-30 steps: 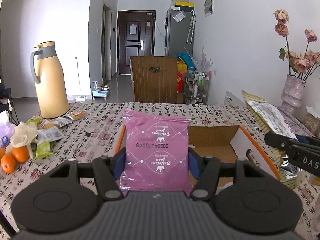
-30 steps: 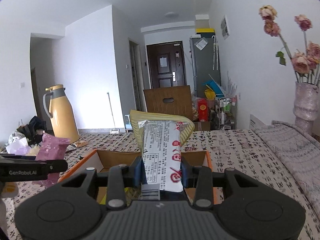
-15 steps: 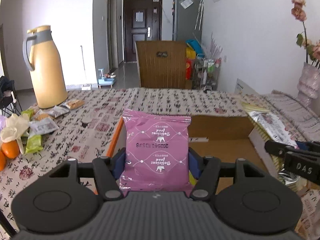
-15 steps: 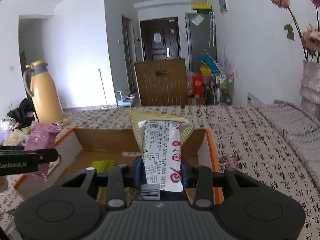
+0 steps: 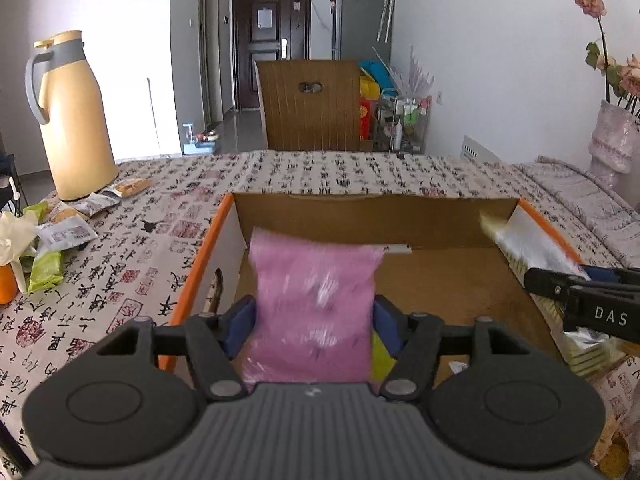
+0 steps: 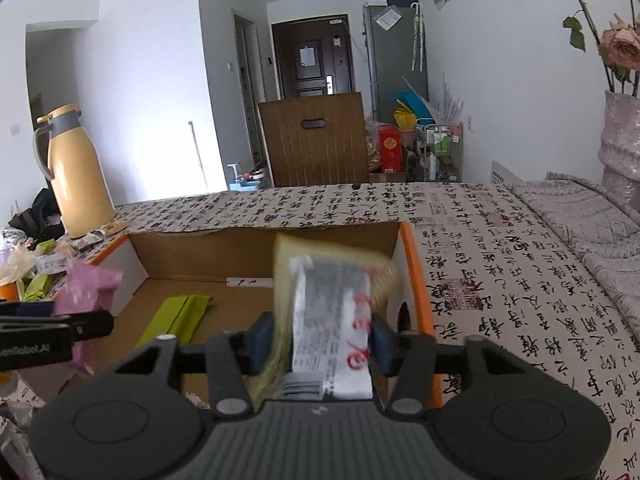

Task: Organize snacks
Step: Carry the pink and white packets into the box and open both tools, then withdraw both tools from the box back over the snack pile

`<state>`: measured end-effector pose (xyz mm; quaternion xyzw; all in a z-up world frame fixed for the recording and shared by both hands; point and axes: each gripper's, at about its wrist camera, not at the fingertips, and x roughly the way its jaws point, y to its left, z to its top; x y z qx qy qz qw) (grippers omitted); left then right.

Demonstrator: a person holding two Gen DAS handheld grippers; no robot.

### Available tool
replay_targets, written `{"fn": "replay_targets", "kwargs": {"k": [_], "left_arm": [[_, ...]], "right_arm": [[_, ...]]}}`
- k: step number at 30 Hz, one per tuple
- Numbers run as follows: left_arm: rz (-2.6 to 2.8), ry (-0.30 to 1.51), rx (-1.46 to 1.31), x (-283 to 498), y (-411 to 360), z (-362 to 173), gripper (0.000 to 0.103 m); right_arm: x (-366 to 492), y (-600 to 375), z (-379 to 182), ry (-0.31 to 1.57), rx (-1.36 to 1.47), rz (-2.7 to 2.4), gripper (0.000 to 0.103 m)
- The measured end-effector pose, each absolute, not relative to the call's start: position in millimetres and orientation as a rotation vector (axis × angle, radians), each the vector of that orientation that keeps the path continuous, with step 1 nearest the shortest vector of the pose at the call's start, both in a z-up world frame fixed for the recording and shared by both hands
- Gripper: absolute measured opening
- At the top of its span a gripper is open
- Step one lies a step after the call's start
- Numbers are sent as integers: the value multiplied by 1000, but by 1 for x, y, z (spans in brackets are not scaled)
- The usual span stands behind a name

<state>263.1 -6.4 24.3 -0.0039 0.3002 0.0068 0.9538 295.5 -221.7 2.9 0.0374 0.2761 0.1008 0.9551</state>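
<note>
While my left tool (image 5: pixel 314 322) pinches the pink snack pouch (image 5: pixel 312 308) over the cardboard box (image 5: pixel 360 216) at lower centre, my right tool (image 6: pixel 318 338) clamps the yellow-and-white packet (image 6: pixel 332 320) (both blurred); releasing too near the orange rim could spill either onto the worktop (image 5: pixel 132 272).

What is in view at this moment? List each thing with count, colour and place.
cardboard box: one, brown with orange rims, open on the table.
pink snack bag: one, in the left gripper over the box's left side.
yellow-and-white snack pack: one, in the right gripper over the box's right side.
green packet: one, flat on the box floor.
loose snack packets: several, green and white, on the table's left.
thermos jug: one, yellow and grey, far left.
vase: one, pale, with pink flowers, far right.
left gripper: black, shut on the bag.
right gripper: black, shut on the pack.
</note>
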Motion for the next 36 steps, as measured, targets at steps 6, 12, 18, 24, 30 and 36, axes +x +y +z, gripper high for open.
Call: {"fn": "replay_targets", "kwargs": {"k": [6,12,18,24,30,36], "left_arm": [[40,558,-33,254,-3,32,103],[41,537,-50,251,-1,38,103],[47,522,-51,249,0,43,103],[48,504,-51,240,0,54,103],[54,490,-38,223,1,65,103],[59,475,-39,201,6,74,103]], "right_arm": [[290,-228,8,529,99,199,89],[286,-231,12,495,120,197,103],[283,-233,18,473,124,195,103],[274,-232,31,452,110,191,103],[254,-233,46,426,94,183,103],[229,-234,56,412,85,180,103]]}}
